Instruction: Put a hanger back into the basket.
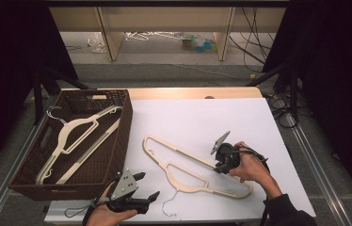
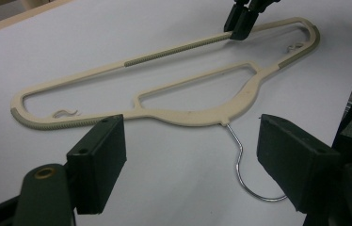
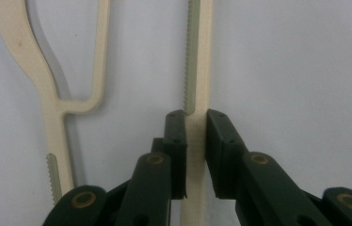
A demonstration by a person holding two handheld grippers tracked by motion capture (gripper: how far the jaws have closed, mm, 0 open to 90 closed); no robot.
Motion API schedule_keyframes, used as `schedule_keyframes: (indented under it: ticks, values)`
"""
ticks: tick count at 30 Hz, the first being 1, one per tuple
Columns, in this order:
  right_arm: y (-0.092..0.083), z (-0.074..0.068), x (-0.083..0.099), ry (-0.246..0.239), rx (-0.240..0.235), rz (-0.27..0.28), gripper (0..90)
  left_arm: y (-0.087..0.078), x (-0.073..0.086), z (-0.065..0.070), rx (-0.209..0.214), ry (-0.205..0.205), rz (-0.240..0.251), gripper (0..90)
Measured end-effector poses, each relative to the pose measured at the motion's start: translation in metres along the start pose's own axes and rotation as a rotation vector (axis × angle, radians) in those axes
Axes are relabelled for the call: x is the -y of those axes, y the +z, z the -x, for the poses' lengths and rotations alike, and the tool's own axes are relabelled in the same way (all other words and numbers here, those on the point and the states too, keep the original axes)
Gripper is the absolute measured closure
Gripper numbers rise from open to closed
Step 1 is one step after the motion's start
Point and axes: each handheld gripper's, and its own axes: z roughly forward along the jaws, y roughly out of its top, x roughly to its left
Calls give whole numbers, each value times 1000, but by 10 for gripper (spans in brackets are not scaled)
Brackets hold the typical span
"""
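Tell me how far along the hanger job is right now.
Done: one cream hanger already lies in the brown basket. In hand: the right claw is shut on the bottom bar of the second hanger, which lies flat on the white table. The left claw is open and empty, near the hook. Left: probably lifting it into the basket.

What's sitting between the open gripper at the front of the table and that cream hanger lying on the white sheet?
Nothing: in the left gripper view only bare white sheet separates the left gripper from the hanger, whose wire hook curls toward the jaws.
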Motion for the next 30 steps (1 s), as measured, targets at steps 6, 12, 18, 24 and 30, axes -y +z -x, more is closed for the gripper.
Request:
schedule_keyframes:
  ticks: [6, 12, 18, 24, 30]
  values:
    - [-3, -1, -1, 1, 3, -1, 792, 0, 0, 0, -2, 6, 0, 244]
    - [-12, -3, -2, -15, 16, 10, 792, 2, 1, 1, -9, 21, -6, 246]
    - [-25, -6, -7, -45, 43, 20, 792, 22, -1, 0, -17, 99, -59, 254]
    - [-37, -8, -9, -64, 55, 32, 792, 42, 1, 0, -21, 185, -112, 248]
    - [-44, -9, -10, -71, 56, 40, 792, 61, 0, 6, -6, 292, -152, 260]
